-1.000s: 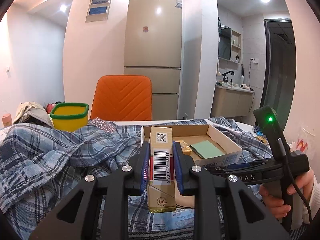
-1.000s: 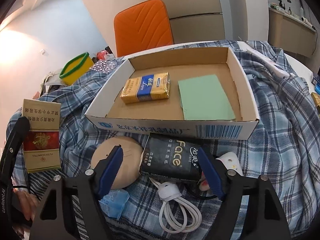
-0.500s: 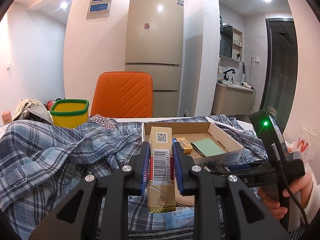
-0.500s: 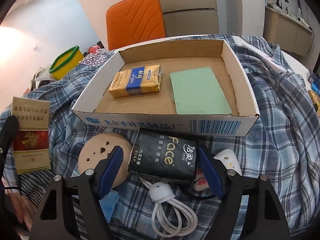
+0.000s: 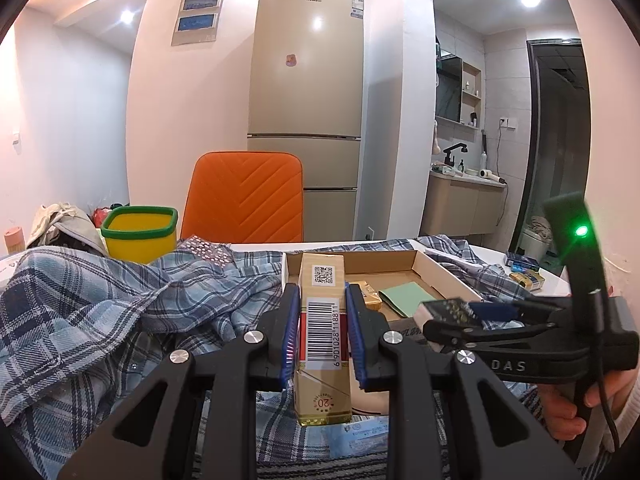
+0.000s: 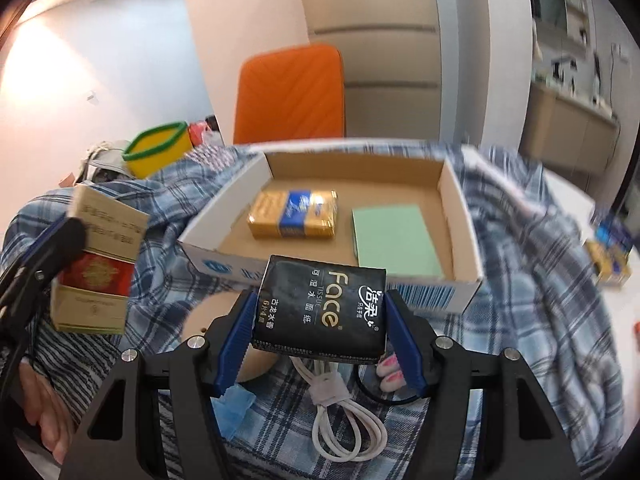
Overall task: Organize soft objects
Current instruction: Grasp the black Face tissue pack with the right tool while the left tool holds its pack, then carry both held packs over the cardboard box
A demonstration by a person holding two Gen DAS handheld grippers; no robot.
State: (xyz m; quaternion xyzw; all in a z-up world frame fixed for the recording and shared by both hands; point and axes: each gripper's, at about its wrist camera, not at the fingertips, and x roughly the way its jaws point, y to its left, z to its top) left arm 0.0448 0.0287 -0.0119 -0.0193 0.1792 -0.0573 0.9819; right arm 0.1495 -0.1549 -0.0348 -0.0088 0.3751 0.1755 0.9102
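Lifted off the plaid cloth (image 6: 532, 264) since a second ago, the black tissue pack (image 6: 320, 308) now hangs between the blue pads of our right gripper (image 6: 320, 344), whose jaws are closing on its two short sides. We see the pack tilted, its far edge overlapping the near wall of the cardboard tray (image 6: 460, 216) just ahead of the tongs. A white cable (image 6: 340, 424) lies coiled on the cloth directly beneath the pack, and a round tan disc (image 6: 208, 316) sits below and to the left of the left pad.

Inside the tray, beyond the right tongs, we find a gold and blue pack (image 6: 294, 214) on the left and a green sheet (image 6: 394, 240) on the right, near each other but apart.

Our left gripper (image 5: 322, 328) is clamped as tight as it goes on a gold and red cigarette carton (image 5: 323, 320), held upright with the barcode facing the camera, unchanged from a second ago. From the right wrist view that carton appears far left of the right tongs, above the cloth. Past the left tongs, an orange chair (image 5: 244, 196) and a yellow bin (image 5: 140, 232) stand beyond the covered table.
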